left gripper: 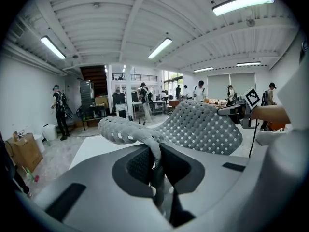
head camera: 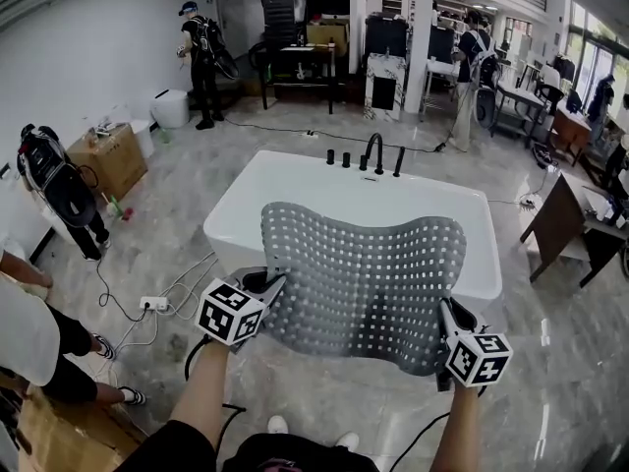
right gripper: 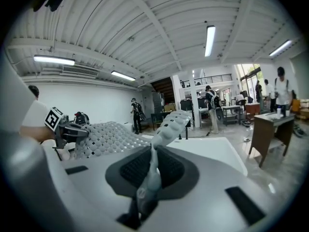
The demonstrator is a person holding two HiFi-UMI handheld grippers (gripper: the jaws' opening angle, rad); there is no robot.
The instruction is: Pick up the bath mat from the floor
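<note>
**Mat** [head camera: 364,283]: grey, soft, pierced all over with rows of small holes. It is off the floor [head camera: 550,362], spread wide between the two grippers and held by its near corners. Its middle sags a little. The far edge rises into two humps and lies over the near part of the tub [head camera: 295,190]; whether it touches the rim cannot be told.

**Left gripper** [head camera: 270,285]: at the mat's near left corner. Its jaws are nearly together, pinching a bunched fold of the mat's edge, and its own view shows the fold squeezed between the dark pads. The marker cube sits on top, facing the head camera.

**Right gripper** [head camera: 444,315]: at the mat's near right corner. Its jaws are closed to a thin gap on the mat's edge, which stands upright between the pads in its own view. Its marker cube is also uppermost.

**Tub**: white, freestanding, in the middle of the room just beyond the grippers. A black faucet [head camera: 374,152] stands at its far rim.

**Surroundings**: a grey marbled floor. A white power strip [head camera: 154,304] with trailing cables lies on the near left. A cardboard box [head camera: 108,155] stands by the left wall and a dark desk [head camera: 565,214] on the right. Several people stand along the far side and the left edge of the room.
</note>
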